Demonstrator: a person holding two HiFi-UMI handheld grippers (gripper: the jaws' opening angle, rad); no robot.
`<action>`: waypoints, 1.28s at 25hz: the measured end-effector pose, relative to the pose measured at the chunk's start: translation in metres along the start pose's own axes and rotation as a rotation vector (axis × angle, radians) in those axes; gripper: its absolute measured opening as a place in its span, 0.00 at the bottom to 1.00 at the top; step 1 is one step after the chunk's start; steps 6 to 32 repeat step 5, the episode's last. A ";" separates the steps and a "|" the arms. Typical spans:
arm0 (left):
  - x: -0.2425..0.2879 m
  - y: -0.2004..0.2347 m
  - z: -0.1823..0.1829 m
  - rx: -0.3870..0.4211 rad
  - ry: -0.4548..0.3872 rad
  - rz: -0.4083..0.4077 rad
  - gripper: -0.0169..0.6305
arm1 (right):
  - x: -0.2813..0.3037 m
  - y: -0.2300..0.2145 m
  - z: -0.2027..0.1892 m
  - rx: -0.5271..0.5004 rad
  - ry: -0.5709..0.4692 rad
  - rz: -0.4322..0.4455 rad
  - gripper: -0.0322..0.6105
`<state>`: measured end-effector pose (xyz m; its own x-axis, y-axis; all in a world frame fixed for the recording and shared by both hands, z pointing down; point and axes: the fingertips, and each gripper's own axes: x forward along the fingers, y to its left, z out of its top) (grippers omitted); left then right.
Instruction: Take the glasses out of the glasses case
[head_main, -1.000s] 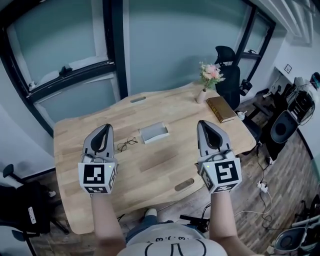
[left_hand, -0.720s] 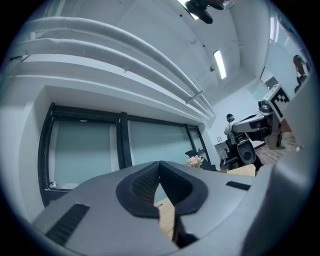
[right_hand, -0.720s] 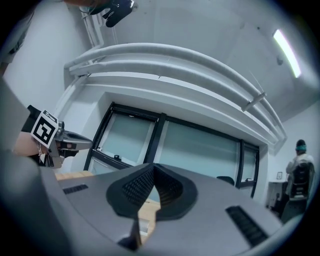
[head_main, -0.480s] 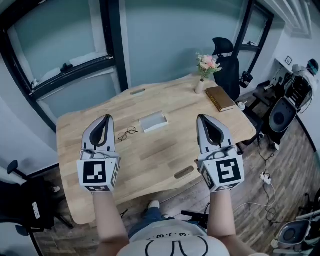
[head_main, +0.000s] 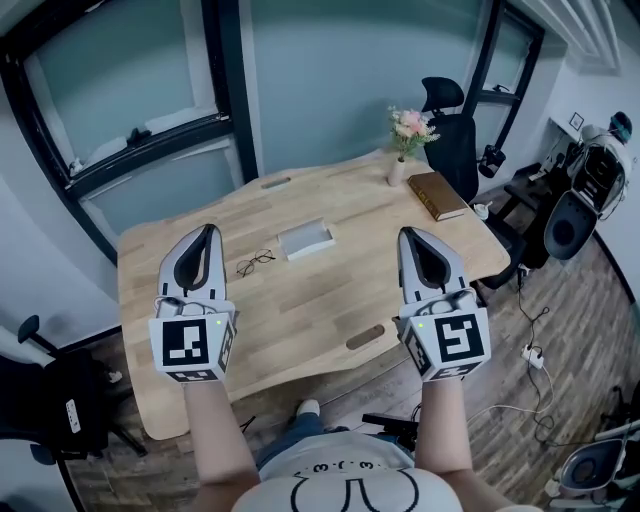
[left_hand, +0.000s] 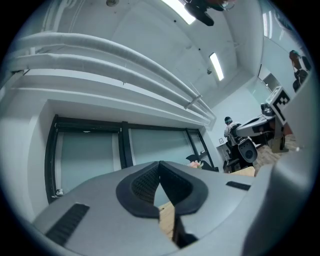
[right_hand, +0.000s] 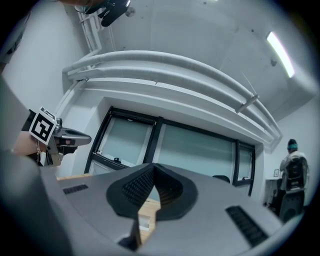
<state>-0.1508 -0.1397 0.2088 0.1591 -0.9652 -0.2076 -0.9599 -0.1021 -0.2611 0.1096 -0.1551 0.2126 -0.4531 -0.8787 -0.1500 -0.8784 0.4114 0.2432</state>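
Over the near edge of the table (head_main: 300, 320), left gripper (head_main: 208, 231) and right gripper (head_main: 409, 234), jaws together, nothing between. Toward the far edge, grey case (head_main: 306, 239). Just left of it, glasses (head_main: 255, 264), already out. Likely light, thin, fragile: pinch gently at the bridge.

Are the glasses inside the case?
No, in the head view the glasses lie on the table, to the left of the case and apart from it.
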 end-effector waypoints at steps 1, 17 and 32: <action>-0.001 -0.001 0.001 0.001 -0.001 0.001 0.05 | -0.001 0.000 0.001 -0.001 -0.001 -0.001 0.07; -0.005 -0.003 0.006 0.003 -0.007 0.005 0.05 | -0.006 -0.001 0.004 -0.010 -0.004 0.001 0.07; -0.005 -0.003 0.006 0.003 -0.007 0.005 0.05 | -0.006 -0.001 0.004 -0.010 -0.004 0.001 0.07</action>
